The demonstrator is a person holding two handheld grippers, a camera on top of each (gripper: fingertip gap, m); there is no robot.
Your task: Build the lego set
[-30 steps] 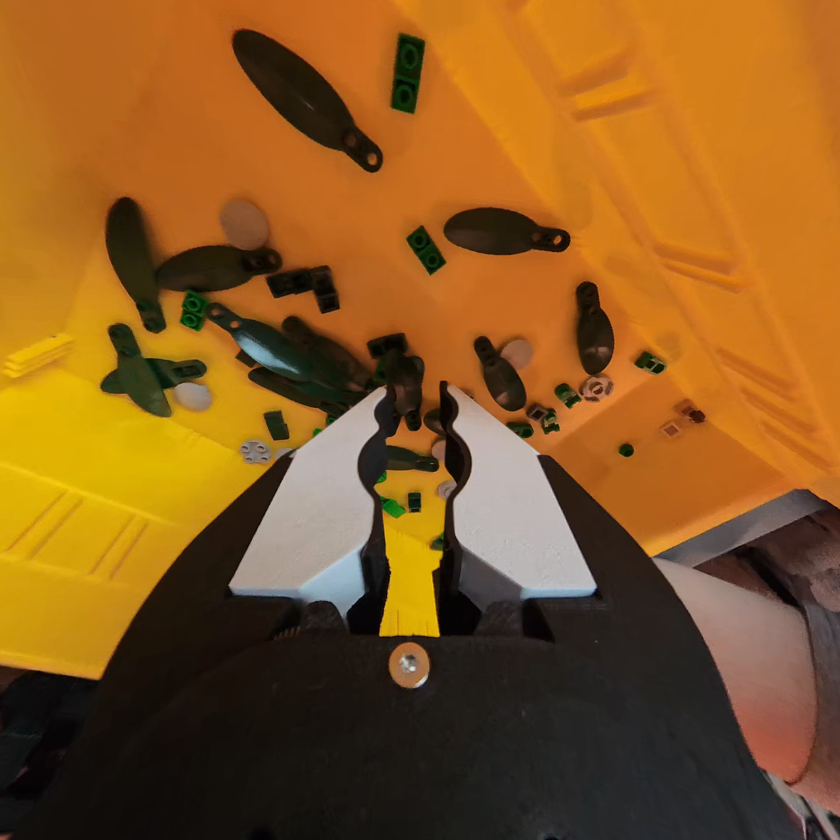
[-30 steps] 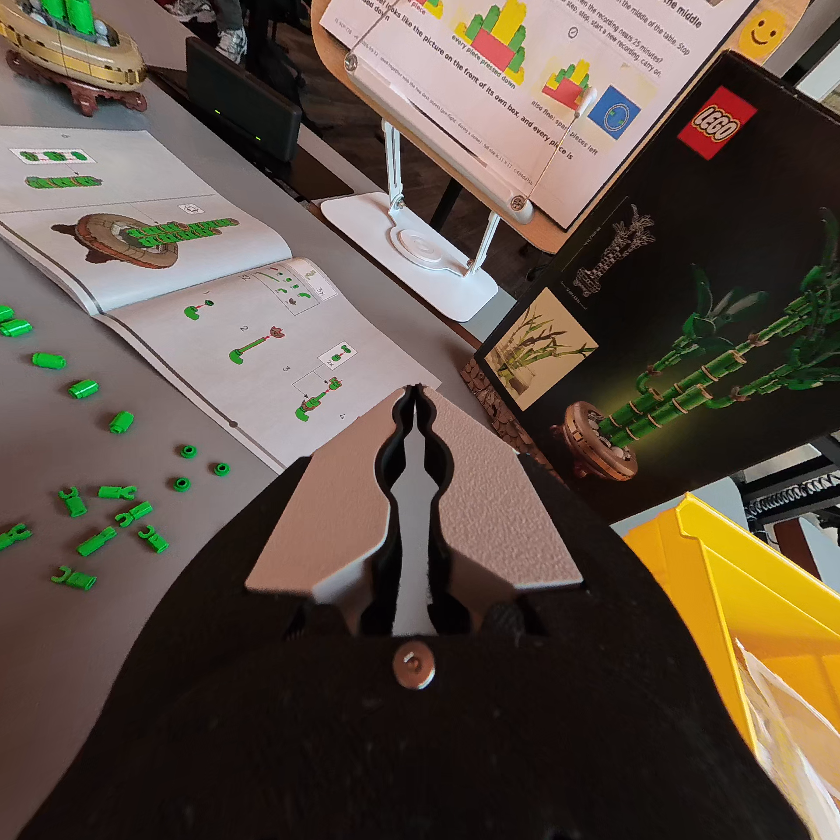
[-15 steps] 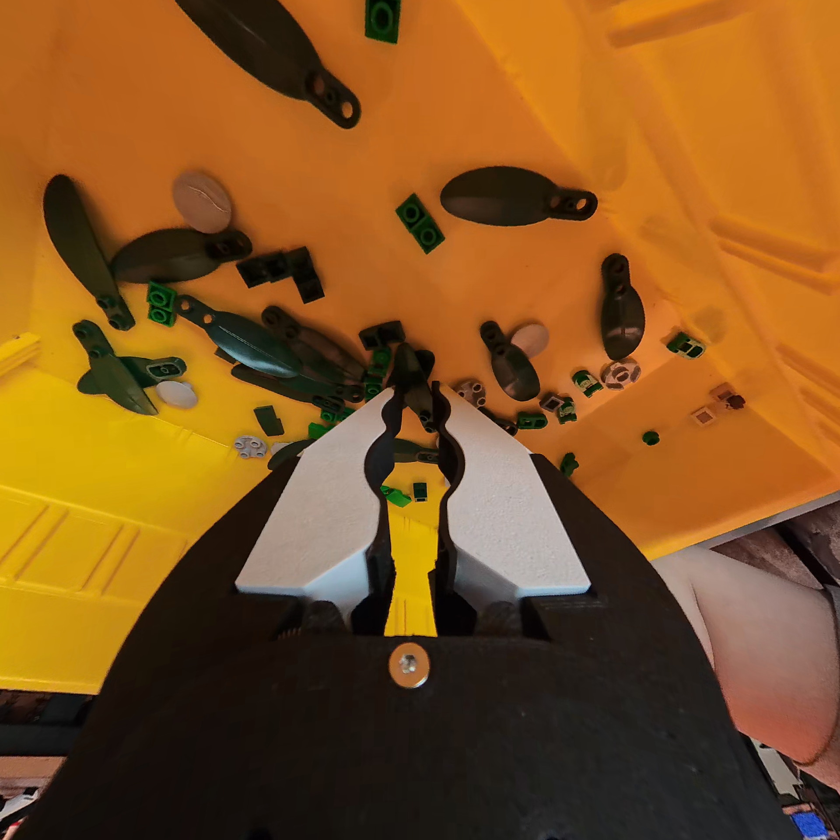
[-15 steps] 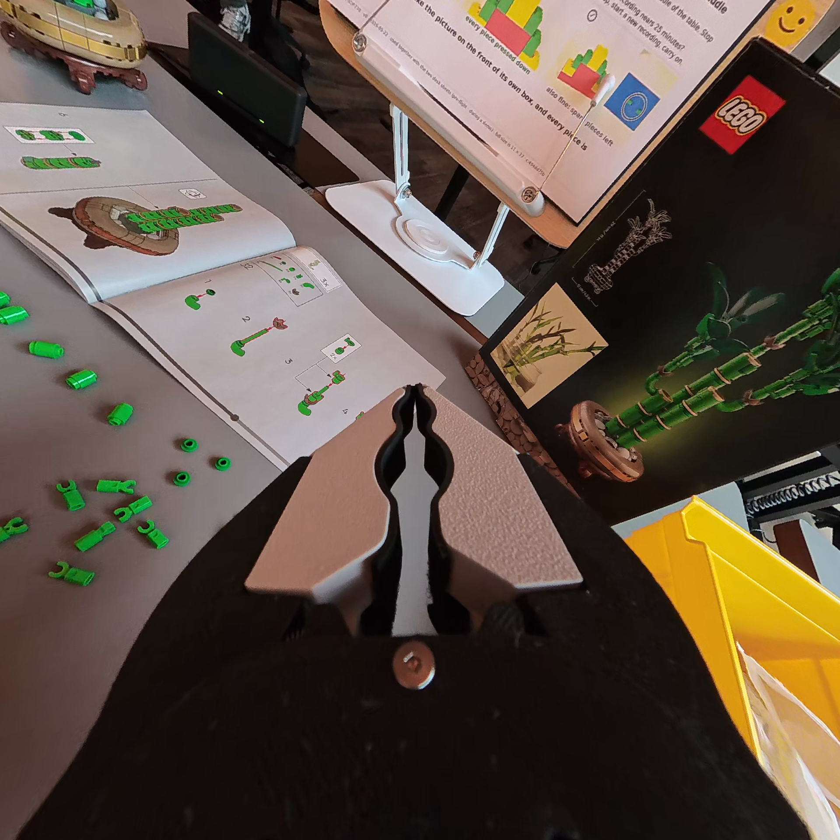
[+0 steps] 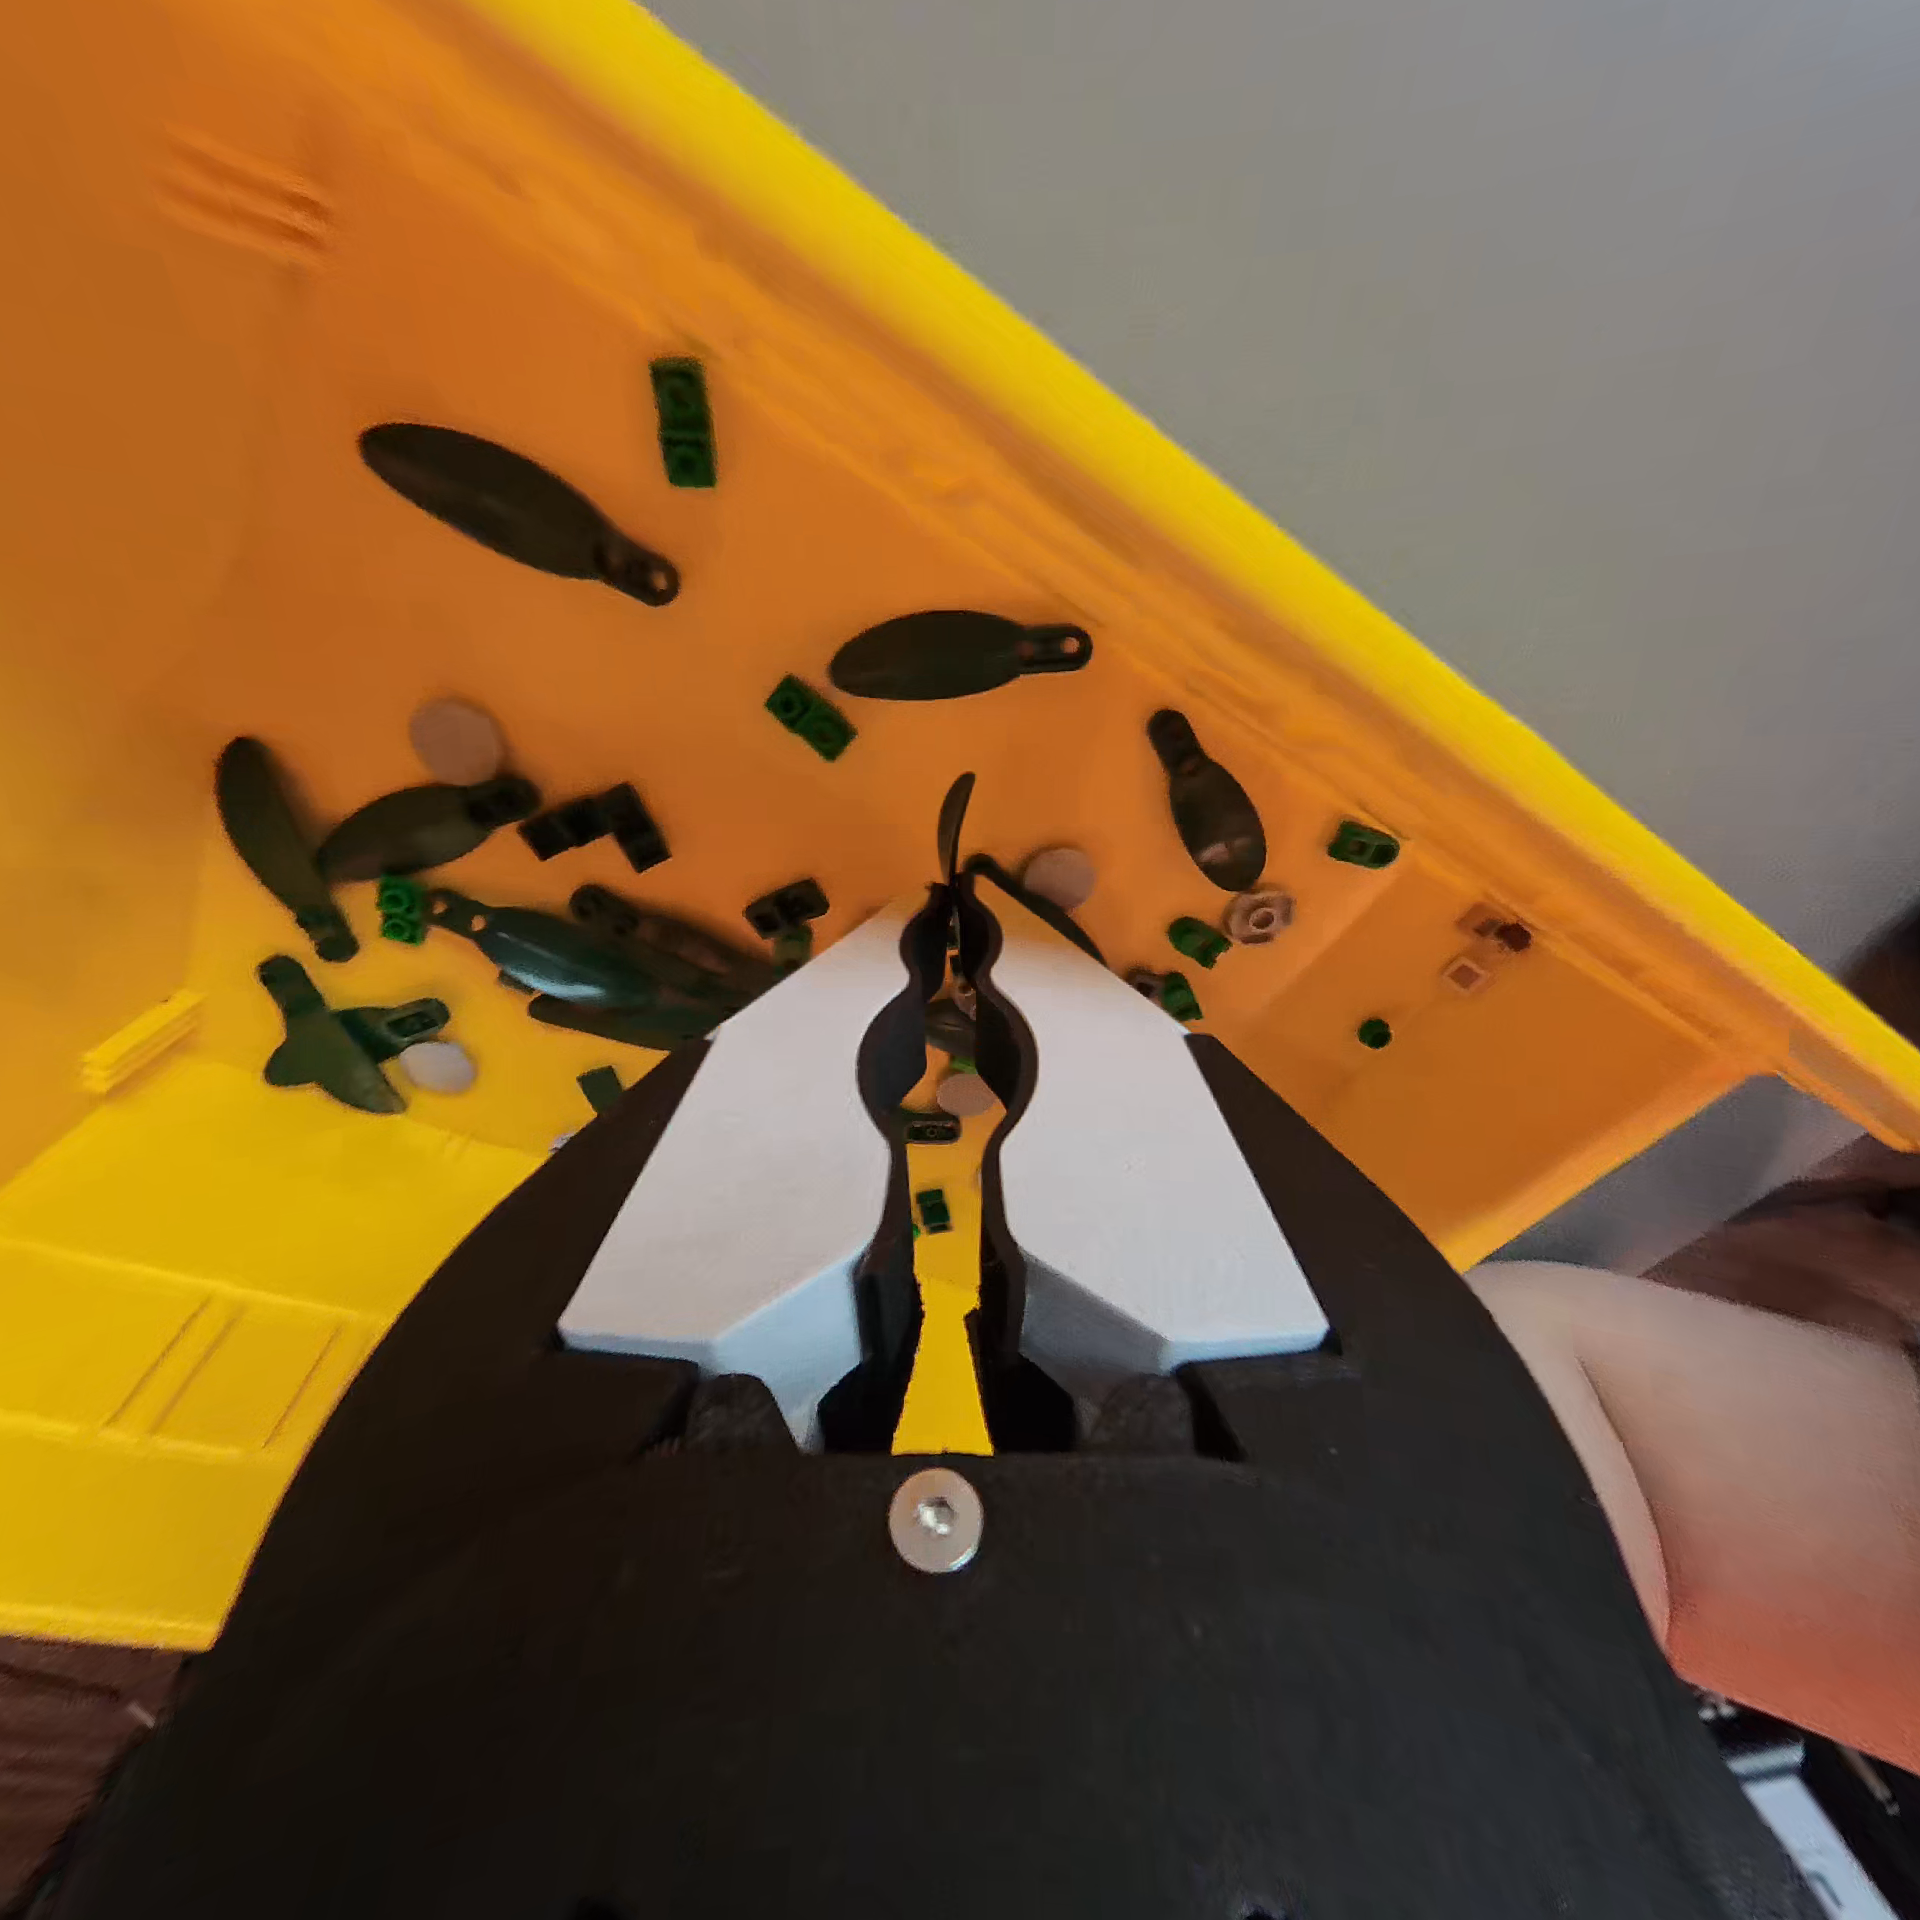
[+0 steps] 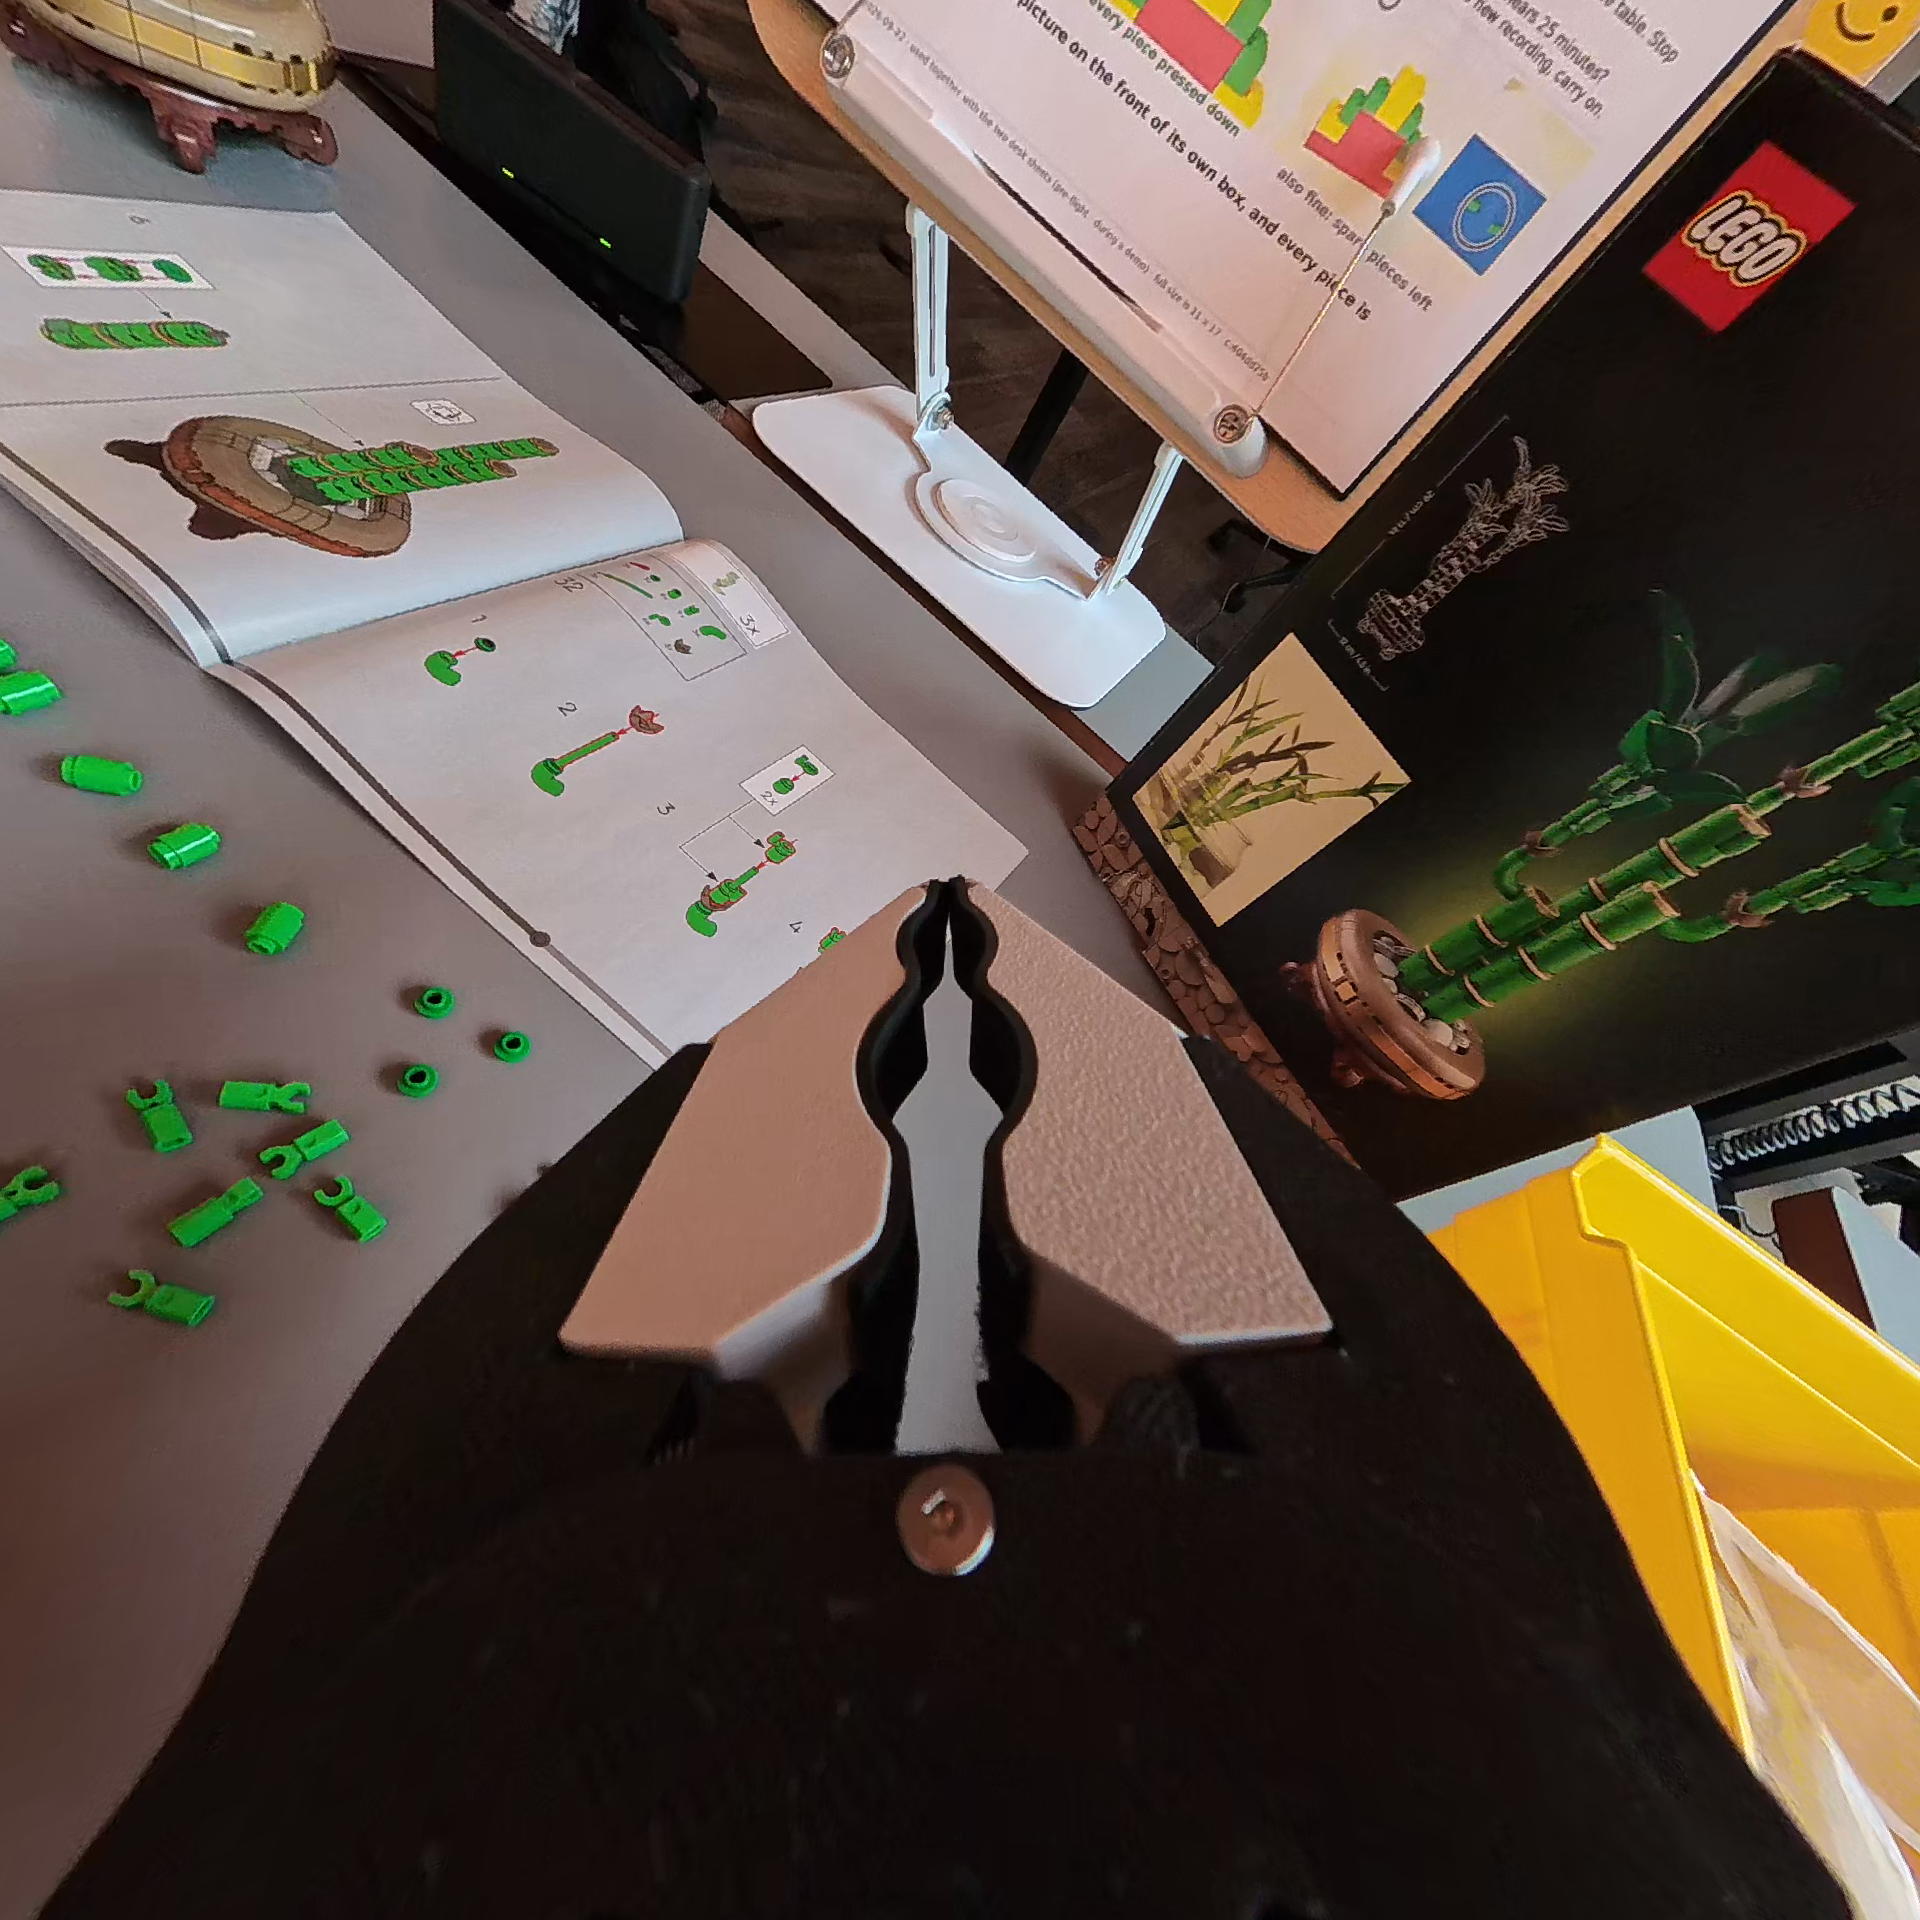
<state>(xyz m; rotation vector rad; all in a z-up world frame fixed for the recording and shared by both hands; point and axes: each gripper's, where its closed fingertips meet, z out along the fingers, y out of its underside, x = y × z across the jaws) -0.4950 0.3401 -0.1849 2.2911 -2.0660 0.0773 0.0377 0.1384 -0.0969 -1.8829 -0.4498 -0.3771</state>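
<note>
My left gripper (image 5: 953, 896) is shut on a dark green leaf piece (image 5: 954, 821), held edge-on above the floor of a yellow bin (image 5: 208, 416). The bin holds several dark green leaves (image 5: 514, 509), small green plates (image 5: 683, 421), grey round tiles (image 5: 454, 739) and dark pieces. My right gripper (image 6: 948, 891) is shut and empty, above a grey table (image 6: 125, 1455) near the open instruction booklet (image 6: 582, 727). Several bright green small pieces (image 6: 270, 1101) lie on the table to its left.
The black set box (image 6: 1558, 779) stands upright at the right. A white stand (image 6: 997, 540) holding an instruction sheet is behind the booklet. A yellow bin corner (image 6: 1683, 1351) is at lower right. A beige and brown model base (image 6: 197, 62) sits at the far left corner. My right fingertips sit around 60 cm from my left ones.
My left gripper closed on a dark green leaf and lifted it off the bin floor, pulling back. The right gripper shifted only slightly.
</note>
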